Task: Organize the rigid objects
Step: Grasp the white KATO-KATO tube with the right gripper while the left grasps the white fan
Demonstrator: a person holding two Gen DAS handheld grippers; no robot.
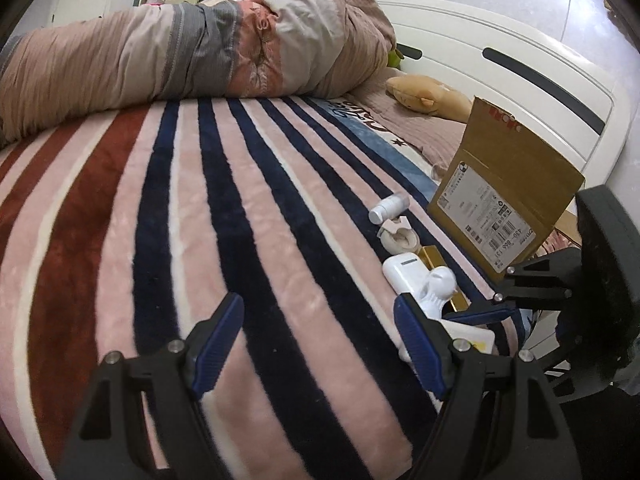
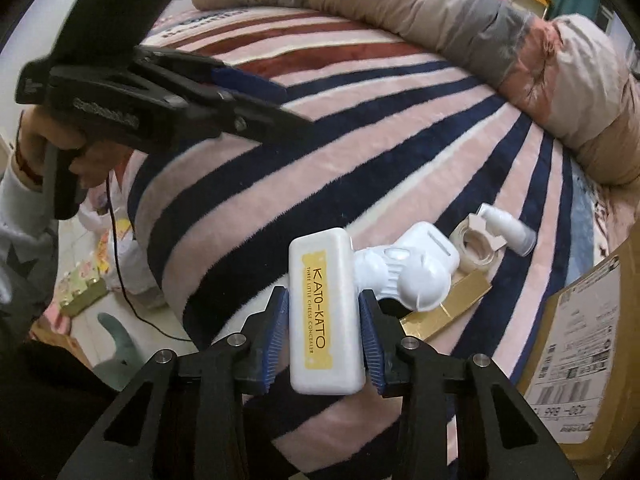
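Observation:
My right gripper is shut on a white KATO-KATO case with a yellow label, held just above the striped blanket. Behind it lie a white astronaut figure, a gold card, a roll of tape and a small white bottle. In the left wrist view the same row shows: bottle, tape, astronaut figure, and the case in the right gripper. My left gripper is open and empty over the blanket, left of the row.
An open cardboard box with a shipping label stands at the bed's right edge, also in the right wrist view. A rolled duvet and plush toy lie near the white headboard. Bags sit on the floor.

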